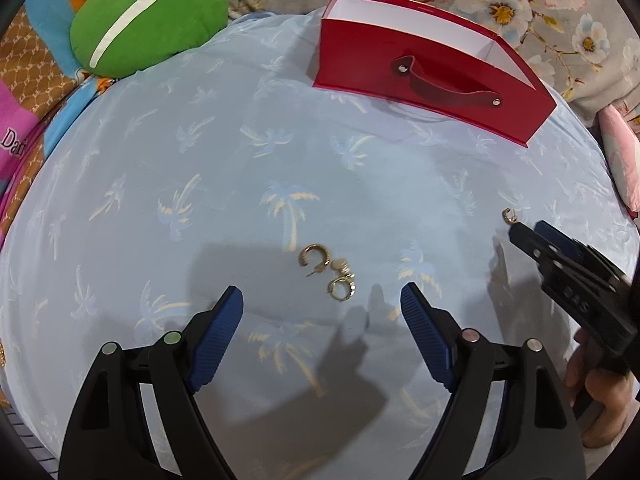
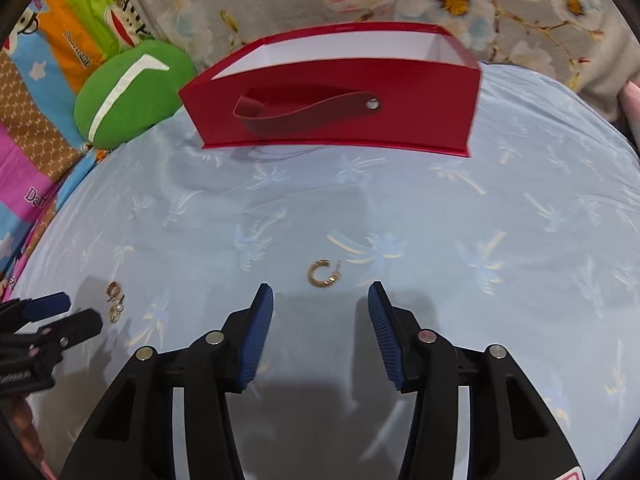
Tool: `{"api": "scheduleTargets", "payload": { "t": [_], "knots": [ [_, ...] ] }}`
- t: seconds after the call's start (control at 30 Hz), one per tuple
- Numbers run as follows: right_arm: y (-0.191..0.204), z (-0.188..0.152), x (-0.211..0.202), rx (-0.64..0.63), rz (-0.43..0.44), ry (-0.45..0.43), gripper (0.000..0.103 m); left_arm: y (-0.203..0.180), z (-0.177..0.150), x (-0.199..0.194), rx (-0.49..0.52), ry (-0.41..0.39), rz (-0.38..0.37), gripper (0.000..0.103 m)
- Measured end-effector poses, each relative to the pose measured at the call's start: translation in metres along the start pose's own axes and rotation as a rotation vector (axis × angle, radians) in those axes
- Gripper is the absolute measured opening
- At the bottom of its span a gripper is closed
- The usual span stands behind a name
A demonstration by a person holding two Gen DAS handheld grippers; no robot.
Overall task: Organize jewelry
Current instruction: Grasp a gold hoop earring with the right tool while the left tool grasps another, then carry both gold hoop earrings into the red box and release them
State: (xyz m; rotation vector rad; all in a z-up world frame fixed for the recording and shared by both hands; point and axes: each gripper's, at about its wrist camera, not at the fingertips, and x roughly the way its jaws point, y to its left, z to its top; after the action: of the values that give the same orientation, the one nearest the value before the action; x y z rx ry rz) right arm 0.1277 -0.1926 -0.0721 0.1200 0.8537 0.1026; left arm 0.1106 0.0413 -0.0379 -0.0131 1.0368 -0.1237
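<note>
From the left wrist we see our left gripper (image 1: 322, 300) with fingers spread wide, nothing between them. Just ahead of the tips lies a cluster of gold earrings (image 1: 327, 271) on the blue palm-print cloth (image 1: 160, 184), well short of the red box (image 1: 420, 72) standing open at the far edge. Right of the cluster, our right gripper (image 1: 524, 232) comes in, a lone earring (image 1: 509, 215) at its tip.

From the right wrist, our right gripper (image 2: 320, 296) is also spread apart, empty. The lone earring (image 2: 322, 273) lies just beyond its tips, the red box (image 2: 332, 100) well behind it. A green cushion (image 2: 132, 92) sits left of the box.
</note>
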Motion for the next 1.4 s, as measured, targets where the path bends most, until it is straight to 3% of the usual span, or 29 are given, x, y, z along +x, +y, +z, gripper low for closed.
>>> {"api": "scheduleTargets", "payload": {
  "t": [0.2, 0.27, 0.3, 0.57, 0.87, 0.97, 1.1, 1.2, 1.4],
  "knots": [
    [0.006, 0.007, 0.013, -0.003, -0.032, 0.013, 0.039, 0.014, -0.002, 0.004, -0.025, 0.012, -0.001, 0.079],
    [0.008, 0.008, 0.015, -0.015, -0.055, 0.015, 0.021, 0.014, -0.002, 0.007, -0.026, 0.015, -0.003, 0.079],
    [0.008, 0.007, 0.014, -0.016, -0.063, 0.015, 0.017, 0.015, -0.001, 0.008, -0.028, 0.017, -0.005, 0.079],
    [-0.001, -0.002, 0.001, 0.033, -0.053, 0.009, 0.016, 0.016, 0.010, 0.023, -0.071, 0.033, -0.033, 0.078],
    [-0.009, -0.018, -0.015, 0.066, -0.033, 0.013, 0.016, 0.020, 0.026, 0.031, -0.112, 0.022, -0.025, 0.059],
    [-0.009, -0.019, -0.014, 0.069, -0.029, 0.016, 0.016, 0.016, 0.025, 0.032, -0.084, 0.015, 0.006, 0.058],
    [-0.008, -0.020, -0.015, 0.063, -0.028, 0.012, 0.016, 0.008, 0.021, 0.033, -0.028, -0.012, 0.082, 0.046],
    [-0.007, -0.021, -0.017, 0.059, -0.028, 0.012, 0.016, 0.007, 0.018, 0.032, -0.002, -0.027, 0.100, 0.035],
    [-0.006, -0.024, -0.019, 0.062, -0.027, 0.011, 0.016, 0.009, 0.012, 0.028, 0.027, -0.032, 0.088, 0.029]
  ]
}}
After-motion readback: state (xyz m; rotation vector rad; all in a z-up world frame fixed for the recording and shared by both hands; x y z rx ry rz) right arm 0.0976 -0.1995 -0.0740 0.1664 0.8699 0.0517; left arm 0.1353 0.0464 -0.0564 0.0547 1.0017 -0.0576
